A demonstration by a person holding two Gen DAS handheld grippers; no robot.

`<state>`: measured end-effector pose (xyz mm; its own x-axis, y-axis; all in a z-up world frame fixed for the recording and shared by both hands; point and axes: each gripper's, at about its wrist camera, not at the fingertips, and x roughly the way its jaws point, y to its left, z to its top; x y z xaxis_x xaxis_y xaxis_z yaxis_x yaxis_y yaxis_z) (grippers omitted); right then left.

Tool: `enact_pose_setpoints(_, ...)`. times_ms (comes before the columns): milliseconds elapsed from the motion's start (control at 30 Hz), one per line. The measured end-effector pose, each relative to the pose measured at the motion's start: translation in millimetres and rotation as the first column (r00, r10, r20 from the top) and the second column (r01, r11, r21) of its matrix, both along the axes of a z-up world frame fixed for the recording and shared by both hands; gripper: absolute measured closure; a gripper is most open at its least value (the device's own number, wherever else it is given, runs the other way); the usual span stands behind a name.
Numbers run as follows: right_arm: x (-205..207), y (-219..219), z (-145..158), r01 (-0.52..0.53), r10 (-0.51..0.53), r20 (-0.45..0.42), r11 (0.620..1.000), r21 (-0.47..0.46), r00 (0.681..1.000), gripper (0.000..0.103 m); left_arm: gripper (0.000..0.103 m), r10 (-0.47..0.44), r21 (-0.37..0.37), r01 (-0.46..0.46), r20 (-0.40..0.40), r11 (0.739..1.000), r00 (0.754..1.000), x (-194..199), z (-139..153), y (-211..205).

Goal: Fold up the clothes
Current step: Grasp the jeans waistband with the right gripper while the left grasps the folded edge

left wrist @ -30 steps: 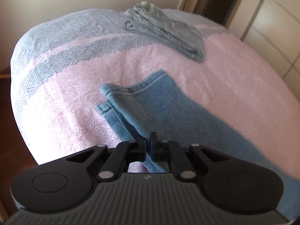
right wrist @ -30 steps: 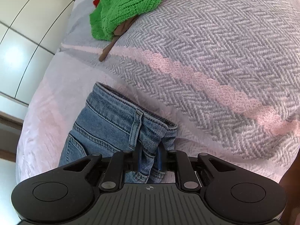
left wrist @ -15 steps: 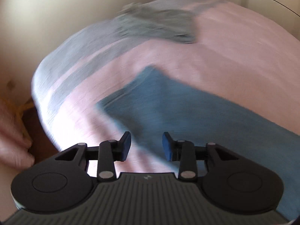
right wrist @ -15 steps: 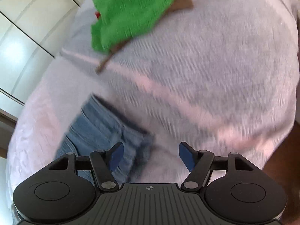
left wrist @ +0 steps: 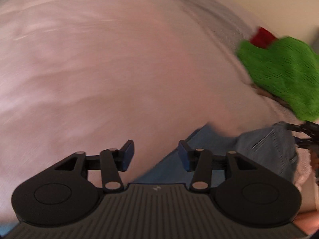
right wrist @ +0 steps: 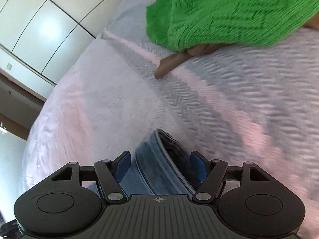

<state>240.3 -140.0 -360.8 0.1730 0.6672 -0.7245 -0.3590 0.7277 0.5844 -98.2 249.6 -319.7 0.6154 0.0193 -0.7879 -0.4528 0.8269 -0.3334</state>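
Folded blue jeans (left wrist: pixel 265 149) lie on the pink and grey bedspread (left wrist: pixel 119 69). My left gripper (left wrist: pixel 155 155) hovers over the bedspread at the jeans' left edge. Its jaws are opening and only bedspread shows between them. In the right wrist view the jeans' waistband (right wrist: pixel 155 157) lies between the blue pads of my right gripper (right wrist: pixel 160 166). That gripper stands open, and its pads are clear of the denim. Both views are blurred by motion.
A green knitted garment (right wrist: pixel 229 10) lies further up the bed, over a brown piece (right wrist: pixel 173 59) and beside something red (left wrist: pixel 262 36). White wardrobe doors (right wrist: pixel 39 29) stand past the bed's left side. Black gripper parts (left wrist: pixel 305 133) show at the right edge of the left wrist view.
Both grippers were shut on the jeans and have let go and opened. The left gripper swung far across the bed and rolled, so the green garment is in its view. The right shifted slightly.
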Motion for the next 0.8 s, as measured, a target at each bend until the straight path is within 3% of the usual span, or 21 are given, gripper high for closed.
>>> enact_pose_setpoints(133, 9.1, 5.9, -11.3, -0.045, 0.047, -0.063, 0.999, 0.03, 0.997, 0.034, 0.053, -0.168, -0.074, 0.165, -0.035, 0.983, 0.985, 59.5, -22.6, 2.7)
enact_pose_setpoints(233, 5.7, 6.2, -13.7, -0.1, 0.101, -0.048, 0.994, 0.041, 0.994, 0.034, 0.053, -0.259, -0.194, 0.245, -0.048, 0.95, 0.965, 78.1, -41.1, 7.6)
enact_pose_setpoints(267, 4.2, 6.1, -13.7, -0.121, 0.123, -0.036, 0.991, 0.054, 0.992, 0.04, 0.059, -0.287, -0.237, 0.268, -0.049, 0.934, 0.957, 83.1, -47.2, 9.3)
enact_pose_setpoints(300, 2.7, 5.9, -13.4, -0.143, 0.145, -0.022, 0.987, 0.07, 0.989, 0.07, 0.066, -0.3, -0.262, 0.278, -0.046, 0.924, 0.953, 86.1, -51.6, 10.5)
enact_pose_setpoints(333, 0.6, 5.2, -11.4, -0.153, 0.154, -0.008, 0.985, 0.08, 0.988, 0.08, 0.087, -0.296, -0.273, 0.275, -0.036, 0.922, 0.955, 86.9, -53.8, 11.7)
enact_pose_setpoints(367, -1.9, 4.2, -8.6, -0.156, 0.156, 0.006, 0.984, 0.087, 0.988, 0.084, 0.1, -0.279, -0.268, 0.262, -0.025, 0.927, 0.96, 85.8, -53.8, 12.3)
enact_pose_setpoints(400, -7.7, 4.2, -3.1, -0.169, 0.165, 0.048, 0.983, 0.074, 0.985, 0.087, 0.102, -0.253, -0.255, 0.244, -0.004, 0.936, 0.967, 80.7, -51.8, 12.4)
enact_pose_setpoints(500, -26.3, -0.9, 5.4, -0.169, 0.165, 0.162, 0.986, 0.013, 0.973, 0.095, 0.103, -0.16, -0.217, 0.181, 0.11, 0.959, 0.981, 51.9, -43.3, 8.3)
enact_pose_setpoints(600, -41.2, -11.3, 3.9, -0.128, 0.132, 0.23, 0.991, -0.035, 0.964, 0.096, 0.101, -0.103, -0.16, 0.136, 0.2, 0.978, 0.974, 28.7, -48.4, -0.8)
enact_pose_setpoints(767, -43.4, 8.0, -14.7, -0.066, 0.09, 0.282, 0.993, -0.094, 0.955, 0.094, 0.099, -0.139, 0.014, 0.138, 0.134, 0.99, 0.981, 44.4, -77.5, -18.9)
enact_pose_setpoints(800, -43.3, 9.7, -14.9, -0.049, 0.081, 0.305, 0.992, -0.114, 0.949, 0.078, 0.097, -0.129, 0.055, 0.123, 0.122, 0.991, 0.984, 45.3, -77.9, -21.4)
